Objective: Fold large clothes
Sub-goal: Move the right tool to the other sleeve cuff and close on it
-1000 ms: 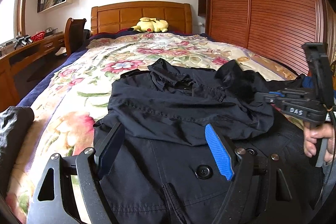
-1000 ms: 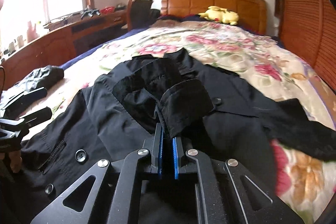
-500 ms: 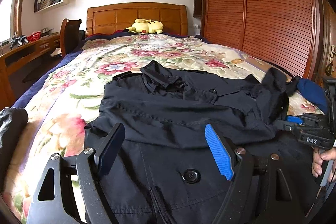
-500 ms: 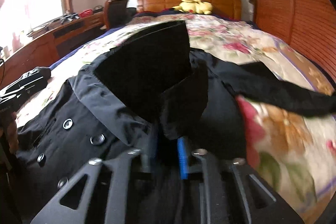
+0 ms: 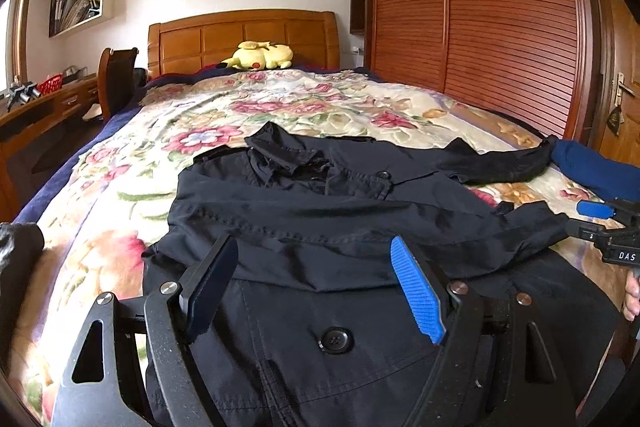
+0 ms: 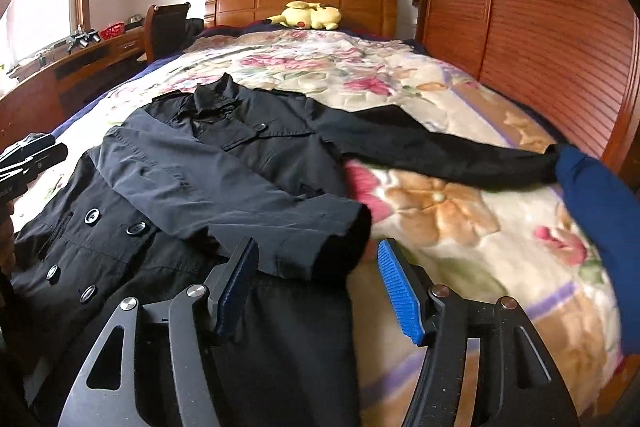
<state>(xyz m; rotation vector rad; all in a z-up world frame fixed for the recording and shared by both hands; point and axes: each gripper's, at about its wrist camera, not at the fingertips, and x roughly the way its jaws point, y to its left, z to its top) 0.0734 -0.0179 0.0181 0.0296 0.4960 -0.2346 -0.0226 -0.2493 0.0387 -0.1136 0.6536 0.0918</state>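
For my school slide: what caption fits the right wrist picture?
Open right tool over a black coat on a flowery bed.

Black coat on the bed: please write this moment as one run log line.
black coat: one sleeve folded across front | right tool: open, jaws just opened, empty | left tool: open, empty

Coat: lower hem cut off by the bottom edge in both wrist views, hidden behind the gripper frames. Blue garment: cut off at the right edge, motion-blurred, kind not readable. Hand: only fingertips inside the frame edge. Dark bundle at the left edge: cropped, unidentifiable. Shelf contents: too small to read.
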